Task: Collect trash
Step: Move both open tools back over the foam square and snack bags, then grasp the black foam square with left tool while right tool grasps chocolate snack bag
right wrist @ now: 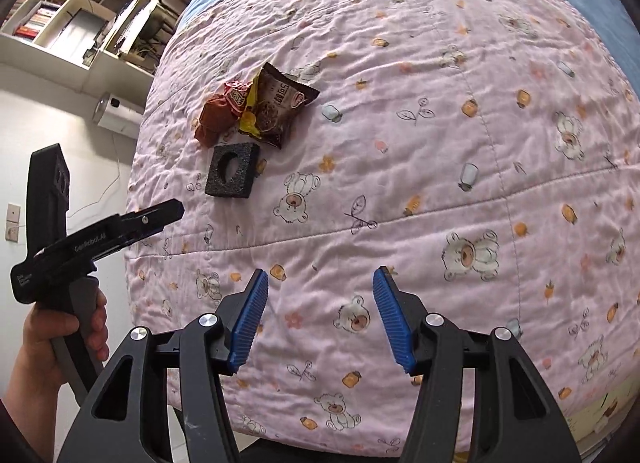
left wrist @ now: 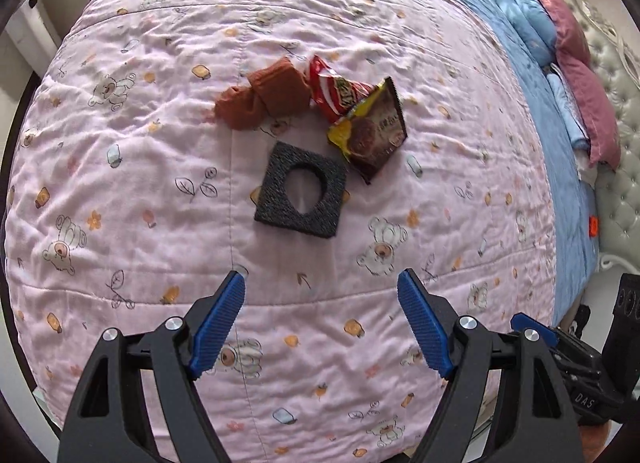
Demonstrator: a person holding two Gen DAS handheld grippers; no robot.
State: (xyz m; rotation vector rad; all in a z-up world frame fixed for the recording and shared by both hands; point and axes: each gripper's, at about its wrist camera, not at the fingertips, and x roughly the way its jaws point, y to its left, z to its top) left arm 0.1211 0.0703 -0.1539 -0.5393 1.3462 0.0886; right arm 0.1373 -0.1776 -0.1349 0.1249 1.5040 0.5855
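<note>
Pink quilted cotton, printed with bears and flowers, covers the bed, which carries every item noted.

Step in hand, as judged: approach to the first pick. Both tools hang above the quilt, angled steeply down, short of the cluster. The left tool stands wide open and holds nothing; the right tool is about half open, likewise empty. In the left wrist view the trash sits at twelve o'clock from the left tool.

Advice: take the black foam square first, being nearest and standing clear; close across one edge, not the hole. The wrappers are thin and overlap, so pinch a raised edge and lift one at a time.

Count, largest first:
- Foam square with round hole: one.
- Brown crumpled fabric piece: one, at eleven o'clock from the foam.
- Dark brown and yellow snack wrapper: one, at one o'clock.
- Red wrapper: one, between the last two.
</note>
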